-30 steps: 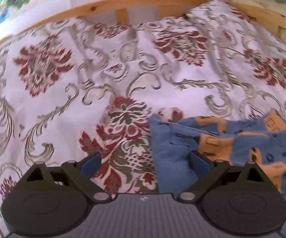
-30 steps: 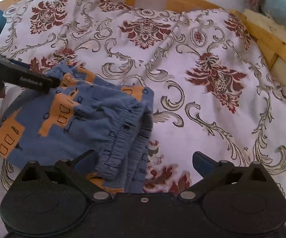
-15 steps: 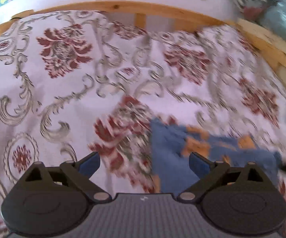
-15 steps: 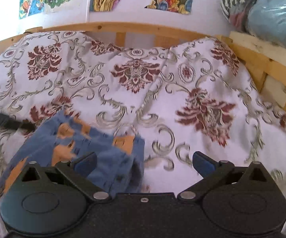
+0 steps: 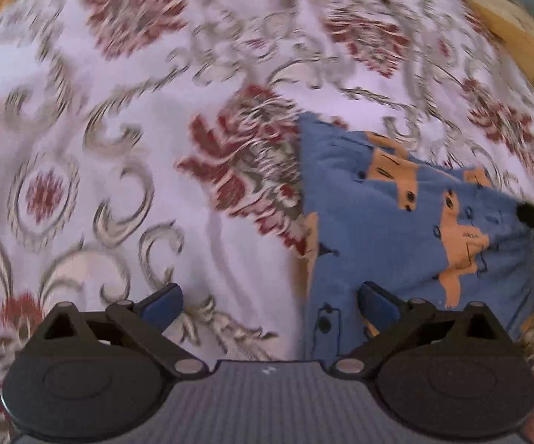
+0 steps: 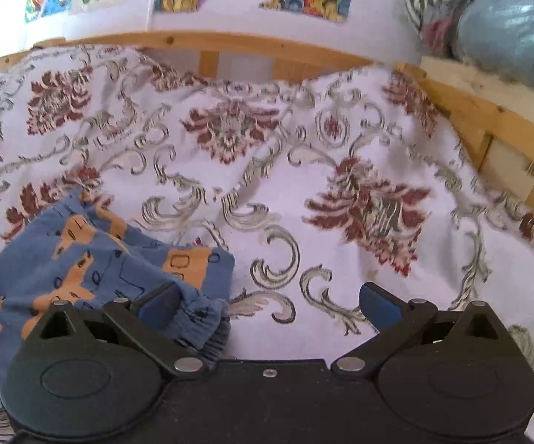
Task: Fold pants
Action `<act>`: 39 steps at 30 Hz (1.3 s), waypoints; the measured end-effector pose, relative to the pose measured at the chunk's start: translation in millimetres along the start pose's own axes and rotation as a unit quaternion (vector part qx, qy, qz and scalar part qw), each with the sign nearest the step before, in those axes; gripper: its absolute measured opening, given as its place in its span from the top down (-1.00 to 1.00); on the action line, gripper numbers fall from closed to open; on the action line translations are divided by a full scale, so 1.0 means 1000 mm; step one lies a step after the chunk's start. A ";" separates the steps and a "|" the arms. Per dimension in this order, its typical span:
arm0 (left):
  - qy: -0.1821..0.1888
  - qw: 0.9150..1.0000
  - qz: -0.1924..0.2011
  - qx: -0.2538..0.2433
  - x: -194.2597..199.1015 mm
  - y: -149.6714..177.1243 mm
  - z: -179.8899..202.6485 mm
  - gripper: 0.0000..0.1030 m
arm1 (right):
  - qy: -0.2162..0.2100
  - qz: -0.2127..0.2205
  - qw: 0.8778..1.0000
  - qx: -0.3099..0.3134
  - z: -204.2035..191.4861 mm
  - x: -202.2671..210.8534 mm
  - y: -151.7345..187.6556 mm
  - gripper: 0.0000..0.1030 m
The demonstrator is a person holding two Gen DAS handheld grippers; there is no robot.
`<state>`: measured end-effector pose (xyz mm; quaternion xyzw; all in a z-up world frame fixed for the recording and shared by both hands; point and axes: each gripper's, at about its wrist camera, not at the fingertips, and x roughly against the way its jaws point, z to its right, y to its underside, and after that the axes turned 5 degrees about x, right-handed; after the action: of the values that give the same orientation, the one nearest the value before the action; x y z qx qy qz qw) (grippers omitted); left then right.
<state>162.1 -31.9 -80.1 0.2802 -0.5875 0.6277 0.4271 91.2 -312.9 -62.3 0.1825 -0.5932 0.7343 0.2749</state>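
Both grippers have drawn back from the pants (image 6: 93, 270) within the last second. A second ago the right gripper (image 6: 269, 301) sat low over the waistband, close to the cloth; now it is raised and looks across the bed (image 6: 304, 192) to the rail (image 6: 230, 42), its jaws wide and empty. The pants lie in a compact folded bundle on the bed, left of and partly under its left jaw. The left gripper (image 5: 269, 301) is also wide open and holding nothing, with the pants (image 5: 415, 222) to the right of its jaws and the view blurred by motion. With both releases made and the bundle lying alone, the folding looks finished or nearly so.
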 end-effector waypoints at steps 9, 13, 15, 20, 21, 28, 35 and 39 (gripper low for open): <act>-0.003 0.997 0.077 0.002 0.023 -0.010 0.003 -0.99 | -0.078 0.006 0.994 -0.075 0.012 0.021 0.001 -0.99; 0.000 0.995 0.097 -0.035 0.022 -0.007 0.017 -0.99 | -0.128 -0.015 0.985 -0.111 0.014 0.016 0.002 -0.99; -0.008 0.994 0.094 -0.055 0.019 -0.004 0.025 -0.99 | -0.132 -0.026 0.985 -0.113 0.012 0.013 0.003 -0.99; -0.020 0.992 0.093 -0.086 0.014 0.001 0.033 -0.99 | -0.131 -0.041 0.985 -0.108 0.008 0.010 0.006 -0.99; -0.021 0.991 0.093 -0.089 0.013 0.002 0.035 -0.99 | -0.131 -0.045 0.985 -0.107 0.007 0.009 0.006 -0.99; -0.015 0.992 0.084 -0.094 0.011 0.003 0.036 -0.99 | -0.148 -0.067 0.980 -0.114 0.009 0.002 0.009 -0.99; 0.027 0.996 0.056 -0.063 0.005 -0.003 0.028 -0.99 | -0.211 -0.100 0.961 -0.148 0.024 -0.022 0.014 -0.98; 0.042 0.997 0.049 -0.047 0.001 -0.004 0.026 -0.99 | -0.238 -0.092 0.942 -0.216 0.041 -0.025 0.020 -0.95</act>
<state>160.8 -57.6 -72.9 0.2045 -0.6110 0.6304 0.4330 95.9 -360.6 -82.8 0.3419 -0.7667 0.4948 0.2248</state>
